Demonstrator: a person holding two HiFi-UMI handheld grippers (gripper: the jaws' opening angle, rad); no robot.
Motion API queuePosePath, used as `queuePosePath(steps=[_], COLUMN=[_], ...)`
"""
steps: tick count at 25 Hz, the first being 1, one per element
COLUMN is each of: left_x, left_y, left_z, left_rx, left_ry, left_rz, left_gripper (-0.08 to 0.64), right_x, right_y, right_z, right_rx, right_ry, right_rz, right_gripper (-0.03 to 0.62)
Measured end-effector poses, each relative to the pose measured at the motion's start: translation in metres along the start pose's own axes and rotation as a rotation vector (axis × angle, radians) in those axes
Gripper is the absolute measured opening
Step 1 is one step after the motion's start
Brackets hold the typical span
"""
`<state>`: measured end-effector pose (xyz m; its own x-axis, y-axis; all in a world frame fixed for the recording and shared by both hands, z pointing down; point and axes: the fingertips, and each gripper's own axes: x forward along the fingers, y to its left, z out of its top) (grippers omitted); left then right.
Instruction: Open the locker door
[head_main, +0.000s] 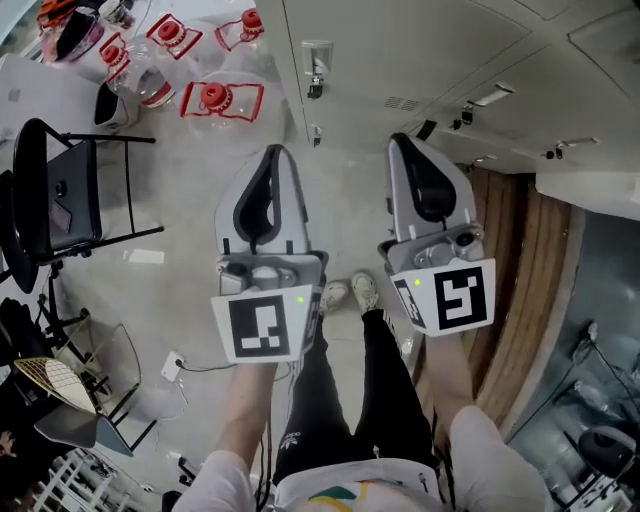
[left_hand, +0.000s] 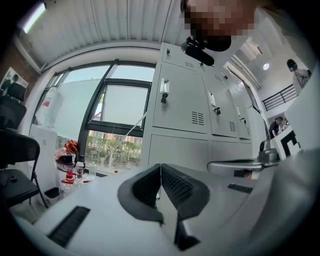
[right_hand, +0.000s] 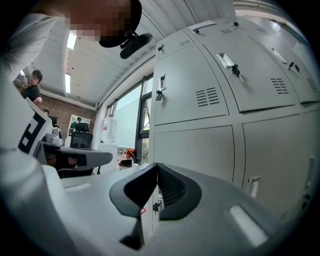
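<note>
A bank of grey metal lockers (head_main: 420, 50) stands ahead of me, and every door in view is closed. One door's latch handle (head_main: 316, 72) shows near the top in the head view; it is also the latch handle (left_hand: 163, 91) in the left gripper view and the latch handle (right_hand: 160, 88) in the right gripper view. My left gripper (head_main: 277, 150) is held in the air short of the lockers, jaws shut and empty (left_hand: 160, 172). The right gripper (head_main: 402, 138) hangs beside it, also shut on nothing (right_hand: 157, 175). Neither touches a door.
A black folding chair (head_main: 60, 195) stands at the left. Clear water jugs with red caps (head_main: 215, 100) lie on the floor near the lockers' left end. A large window (left_hand: 115, 115) is left of the lockers. A wooden panel (head_main: 520, 260) runs along the right.
</note>
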<state>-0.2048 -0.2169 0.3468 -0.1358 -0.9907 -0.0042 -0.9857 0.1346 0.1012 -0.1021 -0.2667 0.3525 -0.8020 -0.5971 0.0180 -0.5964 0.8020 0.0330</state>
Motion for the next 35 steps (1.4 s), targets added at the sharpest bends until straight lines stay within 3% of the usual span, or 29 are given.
queuePosePath(steps=[7, 10, 12, 19, 35], left_x=[-0.001, -0.006, -0.011, -0.031, -0.074], left_y=[0.011, 0.019, 0.023, 0.036, 0.067], left_z=[-0.011, -0.012, -0.012, -0.017, -0.043], left_rx=[0.031, 0.031, 0.039, 0.034, 0.073], left_ry=[0.017, 0.017, 0.017, 0.023, 0.115], left_rz=[0.014, 0.028, 0.032, 0.057, 0.108], left_gripper=[0.015, 0.015, 0.017, 0.017, 0.017], right_x=[0.032, 0.061, 0.082, 0.135, 0.18], right_y=[0.007, 0.014, 0.017, 0.015, 0.004], right_z=[-0.028, -0.039, -0.047, -0.09, -0.122], right_rx=[0.014, 0.02, 0.022, 0.021, 0.033], right_ry=[0.024, 0.046, 0.073, 0.197, 0.265], right_rz=[0.025, 0.09, 0.125, 0.116, 0.006], right_gripper=[0.006, 0.125, 0.161, 0.161, 0.112])
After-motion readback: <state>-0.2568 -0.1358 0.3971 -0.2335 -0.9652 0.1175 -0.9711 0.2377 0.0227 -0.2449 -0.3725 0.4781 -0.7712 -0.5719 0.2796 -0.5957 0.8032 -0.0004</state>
